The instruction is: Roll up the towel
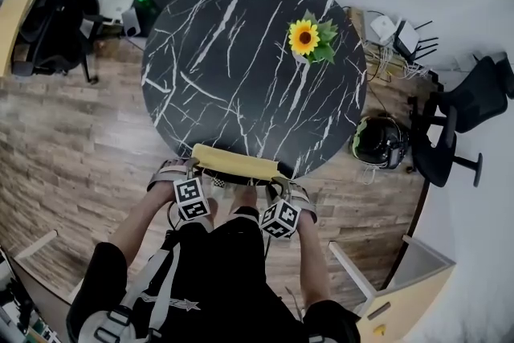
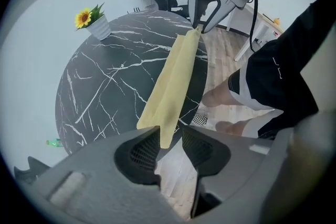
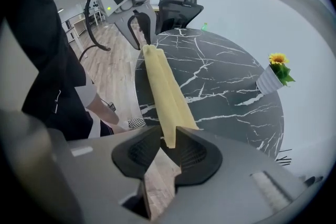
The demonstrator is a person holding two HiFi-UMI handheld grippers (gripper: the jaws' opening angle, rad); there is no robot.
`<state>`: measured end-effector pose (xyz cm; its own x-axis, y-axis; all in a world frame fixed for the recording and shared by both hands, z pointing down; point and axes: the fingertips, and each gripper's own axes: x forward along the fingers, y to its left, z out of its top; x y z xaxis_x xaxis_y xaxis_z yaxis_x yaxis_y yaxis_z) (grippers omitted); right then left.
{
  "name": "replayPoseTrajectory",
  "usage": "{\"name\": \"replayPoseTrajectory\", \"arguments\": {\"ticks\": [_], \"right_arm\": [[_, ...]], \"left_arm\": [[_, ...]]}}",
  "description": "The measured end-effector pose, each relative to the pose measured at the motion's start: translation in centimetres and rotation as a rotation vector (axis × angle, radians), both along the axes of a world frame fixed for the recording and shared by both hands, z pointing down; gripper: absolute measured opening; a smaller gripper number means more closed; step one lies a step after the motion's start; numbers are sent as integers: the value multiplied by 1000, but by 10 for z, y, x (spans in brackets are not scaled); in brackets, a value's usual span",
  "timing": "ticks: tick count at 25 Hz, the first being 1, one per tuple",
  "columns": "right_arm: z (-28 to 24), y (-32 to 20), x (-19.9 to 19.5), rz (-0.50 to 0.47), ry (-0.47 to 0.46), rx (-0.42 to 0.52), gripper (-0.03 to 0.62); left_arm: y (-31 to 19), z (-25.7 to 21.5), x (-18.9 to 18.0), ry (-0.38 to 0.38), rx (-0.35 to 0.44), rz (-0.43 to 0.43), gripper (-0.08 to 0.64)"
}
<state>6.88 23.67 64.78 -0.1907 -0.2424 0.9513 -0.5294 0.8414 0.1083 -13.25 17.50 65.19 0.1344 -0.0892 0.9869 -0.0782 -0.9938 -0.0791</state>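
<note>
- The long, narrow yellow cloth towel [image 1: 237, 163] is seen along the near edge of the round black white-veined marble surface [image 1: 241, 52], stretched from one tool to the other
- The left tool [image 2: 169, 147] is pointed down with its jaws held moderately apart; one towel end is seen between them, against one pad with a gap beside the other
- The right tool [image 3: 167, 152] is held narrowly apart; the other towel end is seen in its gap, not clamped
- A yellow sunflower in a white pot [image 1: 307, 38] is placed on the far right of the surface, well apart from the towel
</note>
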Motion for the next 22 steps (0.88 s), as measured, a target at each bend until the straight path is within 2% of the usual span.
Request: {"name": "replayPoseTrajectory", "arguments": {"ticks": [16,22], "right_arm": [[24,-1,1,4,42,24,110],[29,-4,2,-43,89,60,110]], "left_arm": [[0,22,1,5,42,7,133],[-8,24,1,-10,90,25,77]]}}
